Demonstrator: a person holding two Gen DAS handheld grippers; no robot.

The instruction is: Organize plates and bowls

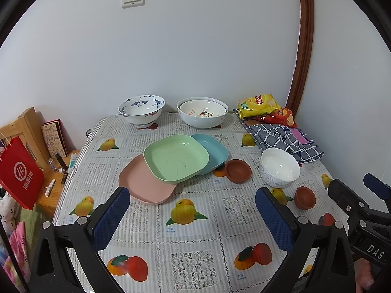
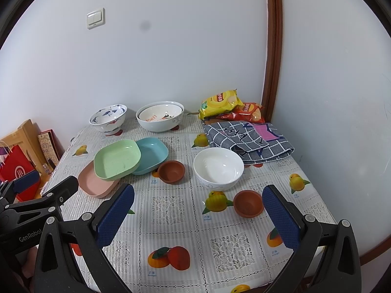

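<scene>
Left gripper: held above the near part of the table, jaws spread wide, nothing gripped.
Right gripper: held above the table's near right, jaws spread wide, nothing gripped.
Plates: a green plate is laid overlapping a pink plate on its left and a blue plate on its right, mid-table.
White bowl: set upright, right of the plates, just in front of a checked cloth.
Clay bowls: one small brown bowl is seen touching the blue plate; another is placed near the white bowl.
Back row: a crane-patterned bowl and two nested white bowls are stood by the wall.
Snacks: chip bags are piled in the far right corner.
Surface: a fruit-print tablecloth is spread over the table.
</scene>
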